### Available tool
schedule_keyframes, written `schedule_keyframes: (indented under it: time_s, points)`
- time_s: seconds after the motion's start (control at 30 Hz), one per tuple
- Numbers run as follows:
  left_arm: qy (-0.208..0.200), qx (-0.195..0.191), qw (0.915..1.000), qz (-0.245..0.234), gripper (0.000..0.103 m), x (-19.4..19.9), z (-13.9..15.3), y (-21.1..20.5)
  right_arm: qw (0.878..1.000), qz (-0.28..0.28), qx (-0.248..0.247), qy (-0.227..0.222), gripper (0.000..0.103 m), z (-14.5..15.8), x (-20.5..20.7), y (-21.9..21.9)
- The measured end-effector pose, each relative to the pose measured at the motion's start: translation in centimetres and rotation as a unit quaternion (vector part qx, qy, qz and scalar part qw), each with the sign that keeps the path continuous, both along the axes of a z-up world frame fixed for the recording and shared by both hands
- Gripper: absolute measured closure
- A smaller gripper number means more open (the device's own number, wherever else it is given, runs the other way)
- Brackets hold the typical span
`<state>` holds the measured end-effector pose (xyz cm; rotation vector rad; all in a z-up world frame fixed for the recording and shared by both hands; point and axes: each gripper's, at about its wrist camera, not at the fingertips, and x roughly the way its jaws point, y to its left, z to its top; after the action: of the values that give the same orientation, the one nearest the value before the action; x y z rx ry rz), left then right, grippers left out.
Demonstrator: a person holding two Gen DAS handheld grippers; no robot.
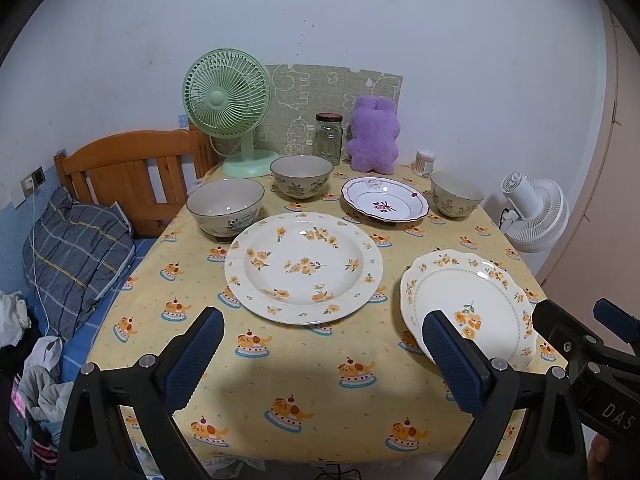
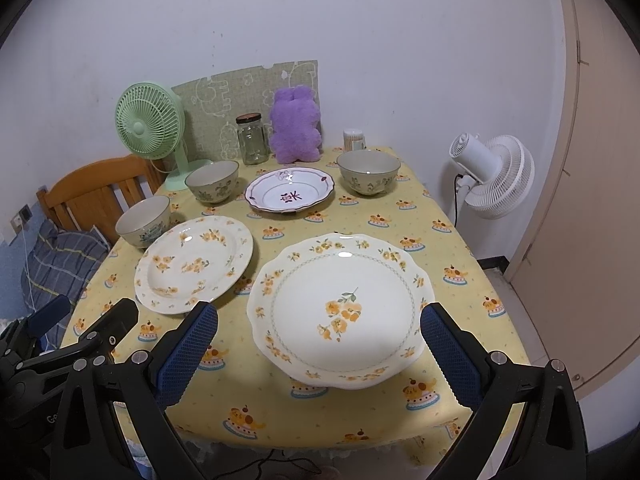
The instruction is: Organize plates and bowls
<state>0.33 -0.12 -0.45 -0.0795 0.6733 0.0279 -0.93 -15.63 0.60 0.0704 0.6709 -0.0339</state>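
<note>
On the yellow tablecloth lie three plates: a round flowered plate (image 1: 303, 267) (image 2: 194, 264), a scalloped flowered plate (image 1: 468, 304) (image 2: 340, 308), and a purple-rimmed plate (image 1: 384, 199) (image 2: 289, 195) farther back. Three bowls stand there: one at the left (image 1: 225, 206) (image 2: 143, 220), one at the back middle (image 1: 301, 176) (image 2: 212, 181), one at the back right (image 1: 456, 199) (image 2: 368, 171). My left gripper (image 1: 324, 344) is open above the near edge, empty. My right gripper (image 2: 320, 340) is open, its fingers either side of the scalloped plate's near part.
A green fan (image 1: 226, 100), a glass jar (image 1: 329, 138), a purple plush toy (image 1: 373, 140) and a cotton-swab tub (image 1: 425, 163) line the table's back. A white fan (image 2: 492, 176) stands right of the table. A bed with a wooden headboard (image 1: 128, 172) is at the left.
</note>
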Motion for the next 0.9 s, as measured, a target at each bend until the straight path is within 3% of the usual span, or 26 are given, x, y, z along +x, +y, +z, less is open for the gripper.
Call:
schedule_keyframes:
  time_s: [0.9]
  points:
    - [0.001,0.001,1.0,0.001,0.003,0.0,0.07,-0.04,1.0,0.0,0.0,0.002,0.001,0.11,0.03,0.01]
